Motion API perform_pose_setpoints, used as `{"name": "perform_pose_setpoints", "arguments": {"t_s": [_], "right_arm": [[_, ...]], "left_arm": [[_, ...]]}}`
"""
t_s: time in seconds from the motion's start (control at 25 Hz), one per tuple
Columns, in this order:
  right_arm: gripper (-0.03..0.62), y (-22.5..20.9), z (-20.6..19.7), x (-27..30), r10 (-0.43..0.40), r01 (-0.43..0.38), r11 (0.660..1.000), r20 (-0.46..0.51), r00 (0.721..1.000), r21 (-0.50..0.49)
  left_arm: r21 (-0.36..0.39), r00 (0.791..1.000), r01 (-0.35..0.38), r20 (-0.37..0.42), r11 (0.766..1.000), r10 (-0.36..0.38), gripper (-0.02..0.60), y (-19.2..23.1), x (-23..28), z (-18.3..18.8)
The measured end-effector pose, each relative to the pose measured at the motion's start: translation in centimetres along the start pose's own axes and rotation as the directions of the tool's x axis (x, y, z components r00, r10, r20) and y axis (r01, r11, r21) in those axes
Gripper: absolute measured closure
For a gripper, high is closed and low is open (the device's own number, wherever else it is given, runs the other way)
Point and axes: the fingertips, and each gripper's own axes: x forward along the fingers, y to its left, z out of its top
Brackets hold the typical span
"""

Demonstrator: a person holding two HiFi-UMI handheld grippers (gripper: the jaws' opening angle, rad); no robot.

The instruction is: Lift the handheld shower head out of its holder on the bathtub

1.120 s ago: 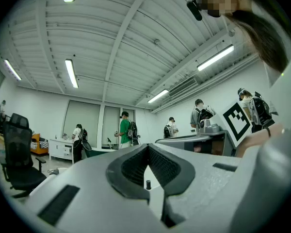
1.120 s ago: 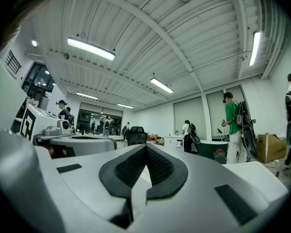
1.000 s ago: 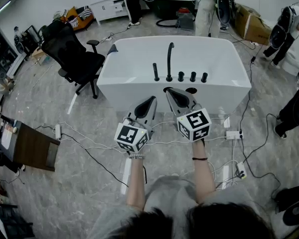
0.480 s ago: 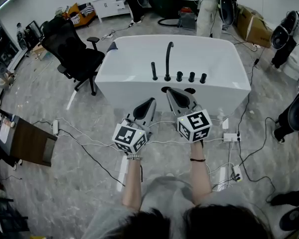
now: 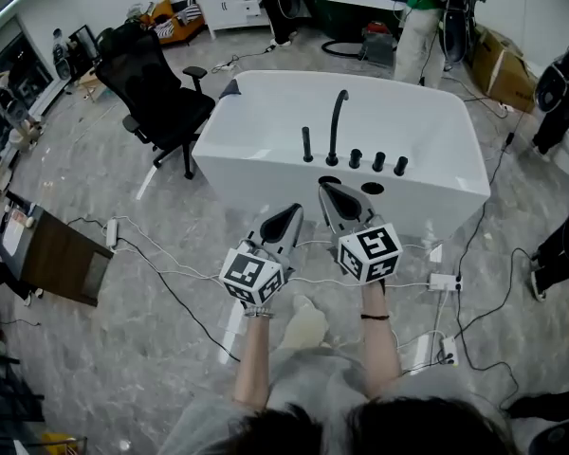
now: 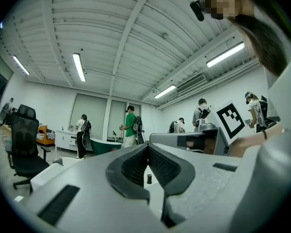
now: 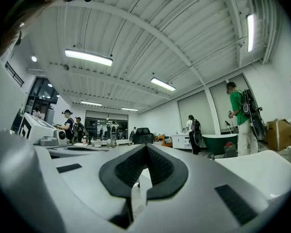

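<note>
A view from above shows a person standing on a grey stone floor, facing a white bathtub (image 5: pixel 256 173) and holding a claw in each hand. The tub's fittings stand in a row on its near rim. Furthest left is a slim black upright stick, which I take to be the handheld shower head (image 5: pixel 307 145), seated in its holder. To its right are a tall curved spout (image 5: pixel 337 121) and three short black knobs (image 5: pixel 378 161).

The left claw (image 5: pixel 294 210) has its jaws closed together with nothing between them. The right claw (image 5: pixel 327 188) is closed and empty too. Both point level toward the tub. They are near its front wall and touch none of the fittings, and the right claw is the closer one.

The lift has not begun, and the job now is the approach. To do it well, the chosen claw probably needs to open before it arrives. It should then come in level with one jaw on either side of the black stick, clear of the spout just beside it, and close firmly around the middle. A straight upward pull should free it, whereas tilting may jam it in the holder. A hose may trail beneath, though none is visible.

The tub basin looks bare and dry, with nothing lying inside. A black office chair (image 5: pixel 156 102) stands to the far left of the tub, and cables (image 5: pixel 171 292) run across the floor.
</note>
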Motion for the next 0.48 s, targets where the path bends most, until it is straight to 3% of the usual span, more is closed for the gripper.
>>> {"name": "perform_pose_setpoints", "arguments": {"t_s": [0.48], "right_arm": [[0.594, -3.8, -2.3, 5.8, 0.034, -0.034, 0.999, -0.056, 0.998, -0.001]], "left_arm": [[-0.095, 0.999, -0.014, 0.043, 0.995, 0.018, 0.577, 5.1, 6.1, -1.4]]}}
